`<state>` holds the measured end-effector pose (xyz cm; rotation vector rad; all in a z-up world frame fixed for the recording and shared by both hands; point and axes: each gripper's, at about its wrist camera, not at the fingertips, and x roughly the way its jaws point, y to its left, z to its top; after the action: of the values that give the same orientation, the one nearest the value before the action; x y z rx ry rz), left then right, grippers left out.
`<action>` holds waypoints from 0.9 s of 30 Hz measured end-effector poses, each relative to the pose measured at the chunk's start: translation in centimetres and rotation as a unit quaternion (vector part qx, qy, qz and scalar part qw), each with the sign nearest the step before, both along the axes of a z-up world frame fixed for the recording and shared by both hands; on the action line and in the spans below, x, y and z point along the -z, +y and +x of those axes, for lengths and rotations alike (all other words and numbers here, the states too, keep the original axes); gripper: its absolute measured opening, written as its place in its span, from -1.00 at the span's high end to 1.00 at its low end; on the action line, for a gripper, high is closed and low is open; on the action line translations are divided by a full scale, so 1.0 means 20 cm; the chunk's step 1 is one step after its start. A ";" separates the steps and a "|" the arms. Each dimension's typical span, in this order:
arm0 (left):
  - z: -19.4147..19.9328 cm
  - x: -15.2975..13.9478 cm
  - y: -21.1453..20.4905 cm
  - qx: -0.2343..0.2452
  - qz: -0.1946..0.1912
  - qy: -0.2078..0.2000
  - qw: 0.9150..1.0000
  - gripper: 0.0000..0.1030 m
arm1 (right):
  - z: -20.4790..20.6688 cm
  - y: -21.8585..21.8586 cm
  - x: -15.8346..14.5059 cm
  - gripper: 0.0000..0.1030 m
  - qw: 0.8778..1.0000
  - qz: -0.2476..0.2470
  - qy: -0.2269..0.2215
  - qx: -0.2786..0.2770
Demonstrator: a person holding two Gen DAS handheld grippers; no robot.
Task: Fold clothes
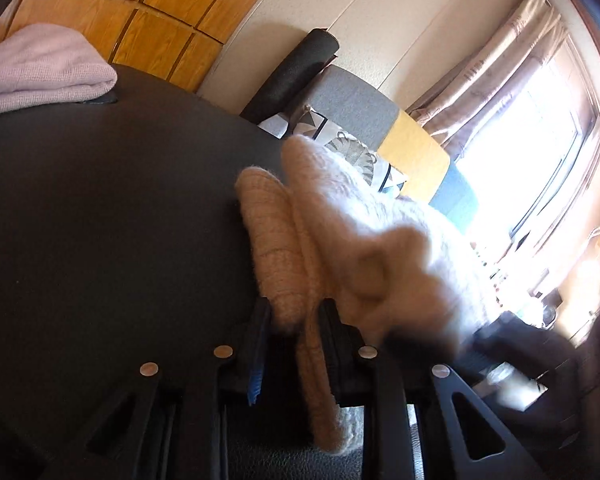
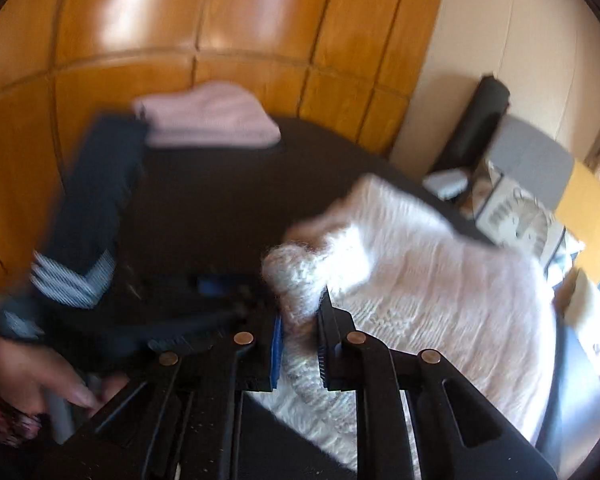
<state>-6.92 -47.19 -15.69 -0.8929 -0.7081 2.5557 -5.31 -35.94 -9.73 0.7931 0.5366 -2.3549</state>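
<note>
Left gripper (image 1: 294,320): clamped on fuzzy cream sweater (image 1: 339,220) | right gripper (image 2: 301,320): clamped on the same sweater | folded pink garment (image 2: 212,120): lain ahead on dark surface (image 2: 220,200)

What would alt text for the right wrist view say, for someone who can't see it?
The right gripper is clamped on the fuzzy edge of a white sweater lying on a dark table. A folded pink garment and a navy striped one sit farther back, before wood panelling. A hand shows at lower left.
</note>
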 end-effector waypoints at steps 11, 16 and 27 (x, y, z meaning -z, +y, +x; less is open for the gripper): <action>0.13 -0.11 -0.23 -0.102 0.036 0.017 0.994 0.51 | 0.19 -0.12 0.16 -0.47 0.992 0.084 0.080 -0.040; 0.11 -0.30 -0.13 -0.050 -0.034 0.079 0.995 0.51 | 0.26 -0.17 0.19 -0.47 0.982 0.131 0.125 -0.057; -0.25 -0.40 0.30 0.225 -0.055 0.018 0.973 0.49 | 0.21 -0.16 0.19 -0.46 0.986 0.120 0.098 -0.064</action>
<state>-11.88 -41.15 -7.67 -0.9178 -0.3082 2.2105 -1.06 -39.22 -13.59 0.6120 0.9416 -2.2870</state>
